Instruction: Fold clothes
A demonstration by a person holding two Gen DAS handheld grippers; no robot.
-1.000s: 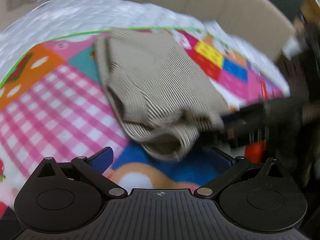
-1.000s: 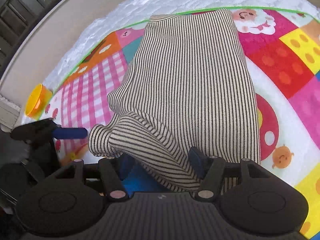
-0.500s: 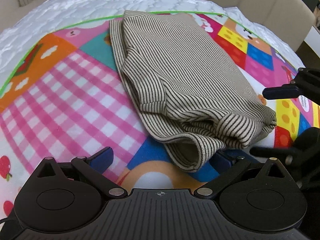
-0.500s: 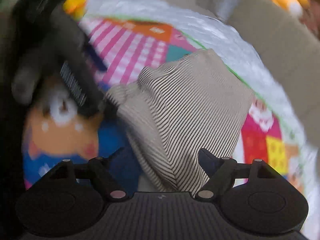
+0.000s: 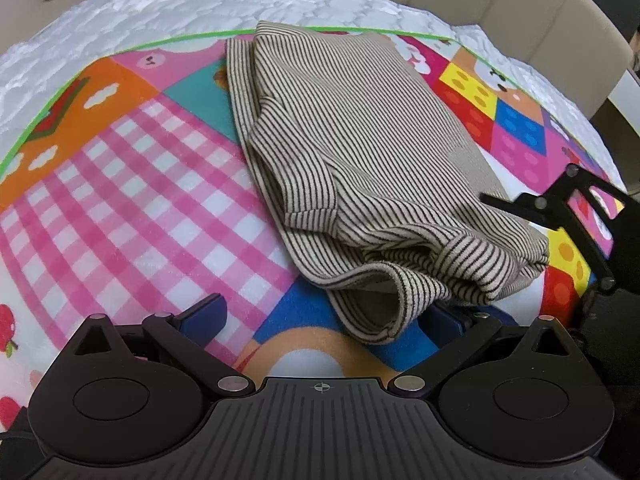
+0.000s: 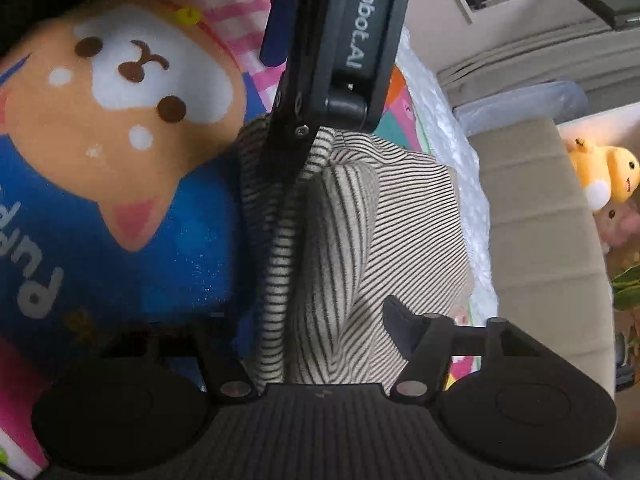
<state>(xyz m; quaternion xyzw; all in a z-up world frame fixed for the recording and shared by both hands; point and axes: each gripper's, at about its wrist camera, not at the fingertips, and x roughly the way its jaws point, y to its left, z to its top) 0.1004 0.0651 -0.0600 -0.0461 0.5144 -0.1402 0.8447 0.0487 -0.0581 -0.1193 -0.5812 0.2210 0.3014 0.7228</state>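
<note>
A beige garment with thin dark stripes lies folded on a colourful play mat. Its near end is bunched, with a ribbed cuff hanging forward. My left gripper is open, its fingers wide apart, with the cuff lying between them. My right gripper is open at the garment's right edge, fingers astride the folded cloth. It shows as a black frame at the right of the left wrist view. The left gripper's body crosses the right wrist view.
The mat lies on a white quilted bed cover. A beige padded headboard runs behind it. Plush toys sit beyond the bed's padded edge.
My right gripper let go of the sleeve end and swung round to the garment's right side. The garment now lies flat. My left gripper stayed open and moved closer.
</note>
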